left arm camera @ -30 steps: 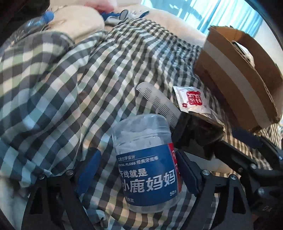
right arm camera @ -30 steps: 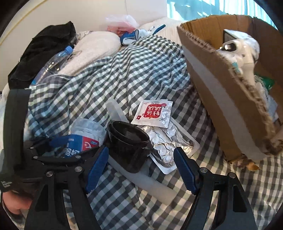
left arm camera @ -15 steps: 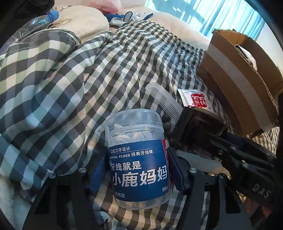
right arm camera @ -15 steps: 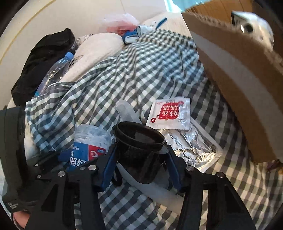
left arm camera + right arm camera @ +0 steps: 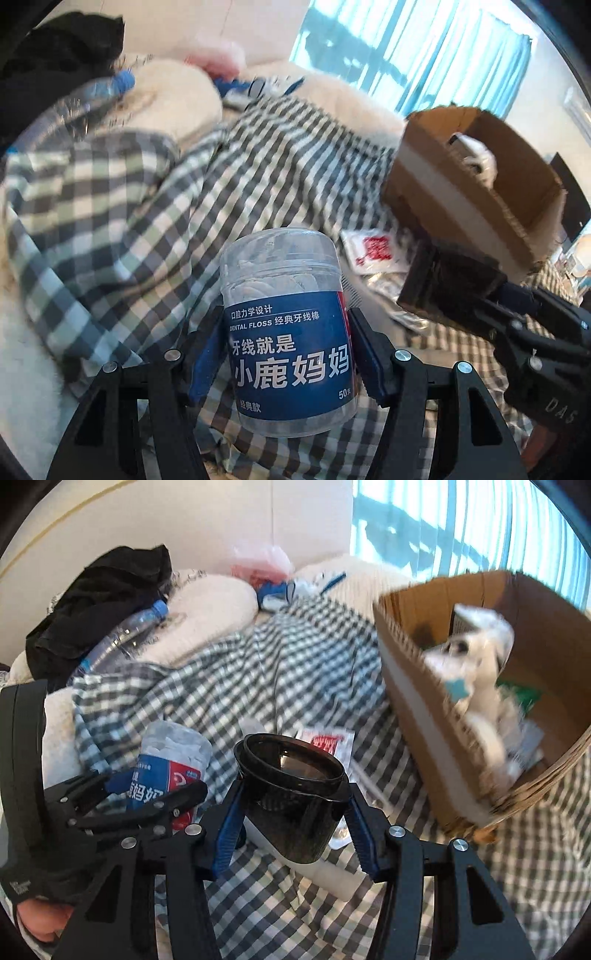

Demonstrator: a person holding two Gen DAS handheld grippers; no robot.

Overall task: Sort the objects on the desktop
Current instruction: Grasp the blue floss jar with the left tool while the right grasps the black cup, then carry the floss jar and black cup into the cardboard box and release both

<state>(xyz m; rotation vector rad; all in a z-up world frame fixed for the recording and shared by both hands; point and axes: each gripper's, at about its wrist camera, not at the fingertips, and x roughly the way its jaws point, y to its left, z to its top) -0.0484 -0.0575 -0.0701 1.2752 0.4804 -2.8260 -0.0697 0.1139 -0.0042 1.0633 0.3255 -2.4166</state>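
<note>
Left gripper: your jaws are clamped on the dental floss jar, pads low on its label, so the jar stands upright and clear of the cloth.
Right gripper: your jaws pinch the black cup on both sides below its rim, mouth up; it looks lifted off the bedding.
Why held so: both items seem bound for the cardboard box, which sits ahead and to the right of each pair of jaws with its open top facing you.
Around the jaws: a red-and-white sachet and a foil pack lie on the checked cloth just beyond the cup; a water bottle lies far ahead to the left.
In the way: the box's near wall stands between the jaws and its inside, and a white toy already fills part of it.
</note>
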